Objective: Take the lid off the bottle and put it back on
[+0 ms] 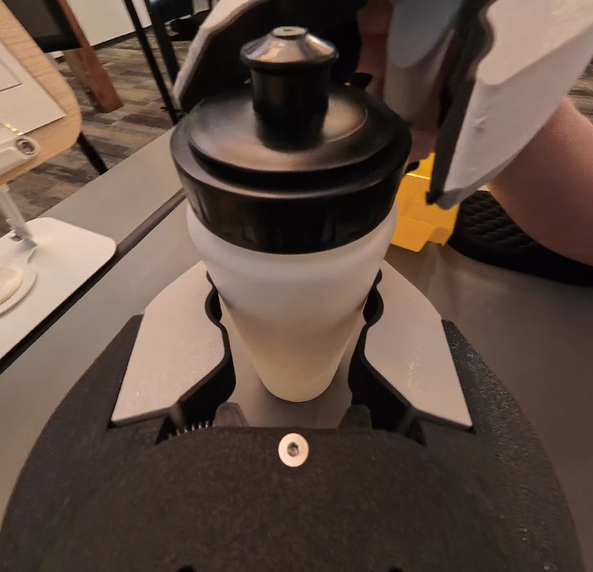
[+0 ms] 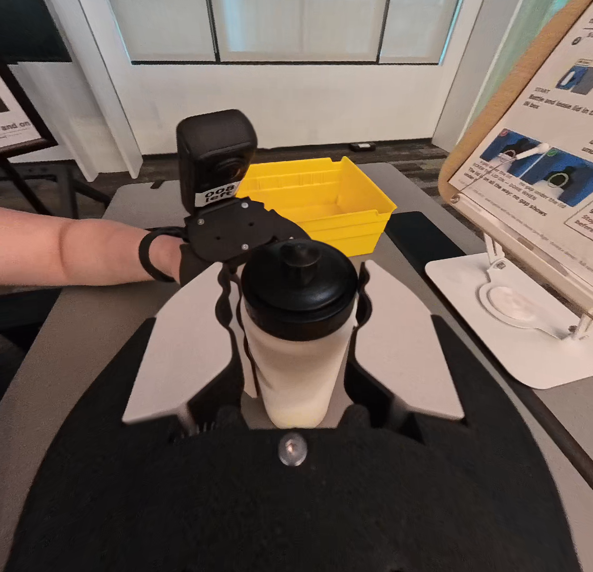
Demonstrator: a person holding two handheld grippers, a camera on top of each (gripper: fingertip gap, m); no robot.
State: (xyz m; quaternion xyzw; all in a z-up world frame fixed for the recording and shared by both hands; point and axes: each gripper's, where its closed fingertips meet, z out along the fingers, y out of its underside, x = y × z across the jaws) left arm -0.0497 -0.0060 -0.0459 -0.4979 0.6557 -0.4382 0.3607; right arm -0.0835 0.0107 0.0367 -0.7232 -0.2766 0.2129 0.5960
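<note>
White panelled wall (image 2: 288,107) with frosted windows (image 2: 298,17), dark patterned floor (image 1: 122,129), grey table (image 2: 417,178).

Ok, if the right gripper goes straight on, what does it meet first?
The bottle, already between its open jaws; just beyond that, probably the left gripper.

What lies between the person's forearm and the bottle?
The left gripper, shut on the bottle, fills that stretch; the right wrist view shows it.
</note>
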